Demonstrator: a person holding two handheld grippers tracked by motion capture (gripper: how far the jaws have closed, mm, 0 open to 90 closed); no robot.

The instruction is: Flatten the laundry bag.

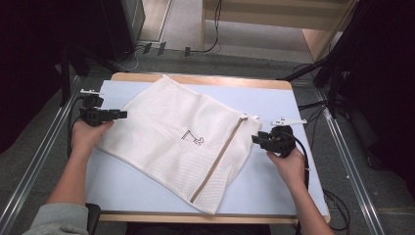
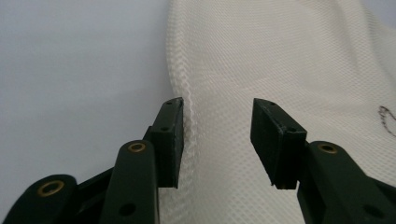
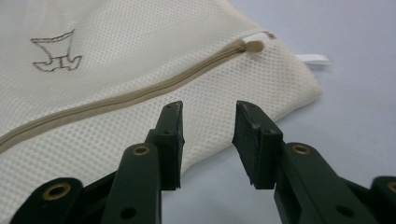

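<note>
Your mesh laundry bag [image 1: 181,137] lies flat and askew across the middle of the pale blue surface [image 1: 274,98]; its tan zipper [image 1: 220,156] runs along the side nearer your right hand; your left gripper [image 1: 117,115] sits at the bag's left edge, jaws apart, the mesh hem just beside one of them; your right gripper [image 1: 257,139] faces the bag's right edge near the zipper pull [image 3: 254,45], jaws apart, clamped on nothing.

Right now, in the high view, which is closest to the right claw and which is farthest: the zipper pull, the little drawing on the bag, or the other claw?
From the right claw:
1. Zipper pull, just up and left, at the bag's corner.
2. Little drawing, mid-bag, farther left.
3. Left claw, across the bag at its far edge.
</note>
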